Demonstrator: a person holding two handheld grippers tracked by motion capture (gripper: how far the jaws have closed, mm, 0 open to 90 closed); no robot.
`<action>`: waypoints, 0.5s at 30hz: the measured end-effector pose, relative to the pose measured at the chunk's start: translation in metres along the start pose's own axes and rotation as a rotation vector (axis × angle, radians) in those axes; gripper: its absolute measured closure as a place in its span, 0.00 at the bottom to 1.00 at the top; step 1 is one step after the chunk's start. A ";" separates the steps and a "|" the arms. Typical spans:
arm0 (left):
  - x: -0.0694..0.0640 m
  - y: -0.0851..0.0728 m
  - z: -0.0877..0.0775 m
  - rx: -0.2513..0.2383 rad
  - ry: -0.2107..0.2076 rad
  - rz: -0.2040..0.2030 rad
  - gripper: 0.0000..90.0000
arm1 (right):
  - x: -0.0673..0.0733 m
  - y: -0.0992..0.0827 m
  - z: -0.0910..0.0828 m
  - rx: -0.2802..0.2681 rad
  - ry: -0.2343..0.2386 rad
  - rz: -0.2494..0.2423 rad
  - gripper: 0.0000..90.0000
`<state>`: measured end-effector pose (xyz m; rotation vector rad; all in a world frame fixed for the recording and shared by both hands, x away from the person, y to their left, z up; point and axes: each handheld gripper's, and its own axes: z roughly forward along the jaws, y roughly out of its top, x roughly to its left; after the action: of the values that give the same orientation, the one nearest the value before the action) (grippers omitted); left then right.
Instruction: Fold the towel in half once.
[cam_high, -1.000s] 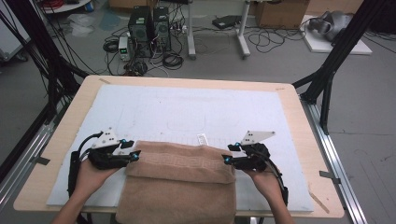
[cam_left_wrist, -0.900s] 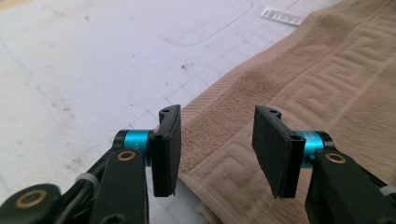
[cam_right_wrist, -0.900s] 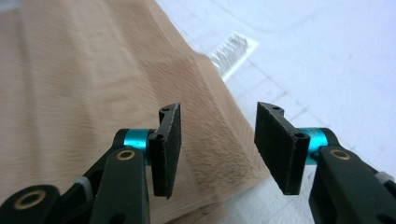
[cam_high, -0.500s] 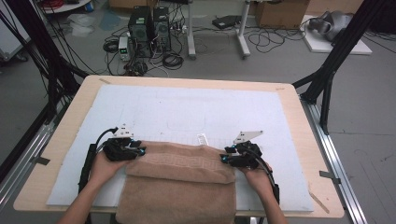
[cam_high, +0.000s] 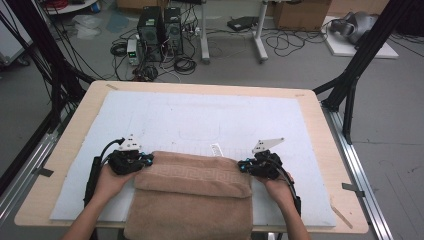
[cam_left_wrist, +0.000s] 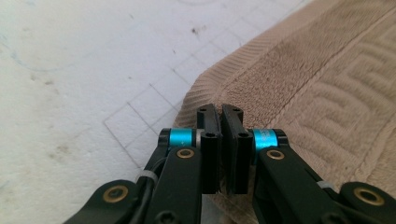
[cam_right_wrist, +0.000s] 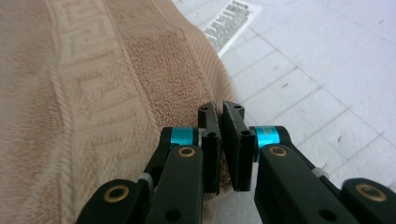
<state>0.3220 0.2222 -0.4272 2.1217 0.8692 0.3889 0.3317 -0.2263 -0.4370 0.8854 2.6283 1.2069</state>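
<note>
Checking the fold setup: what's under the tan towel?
The tan towel lies on the white gridded mat over the wooden table; its near end overhangs the edge. Whatever is beneath the towel itself is covered.

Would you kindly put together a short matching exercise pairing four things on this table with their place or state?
Things:
1. left gripper
2. right gripper
3. towel
4. white label

Places or states:
A. tan, folded, hanging over the table's near edge
B. shut on the towel's far right corner
C. flat on the white mat just beyond the towel
D. shut on the towel's far left corner

Pairs: 1-D, 2-B, 3-A, 4-C
</note>
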 end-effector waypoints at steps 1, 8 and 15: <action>0.000 0.001 -0.005 -0.022 -0.003 -0.010 0.95 | 0.001 0.002 -0.003 -0.007 0.005 -0.006 0.95; -0.015 0.011 -0.049 -0.148 -0.029 0.022 0.95 | 0.022 0.021 -0.045 -0.086 0.025 -0.098 0.95; -0.044 -0.013 -0.088 -0.127 -0.160 0.062 0.94 | 0.072 0.018 -0.084 -0.122 0.099 -0.201 0.94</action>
<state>0.2378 0.2466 -0.3798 2.0346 0.6711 0.2928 0.2530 -0.2324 -0.3574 0.5398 2.6083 1.3718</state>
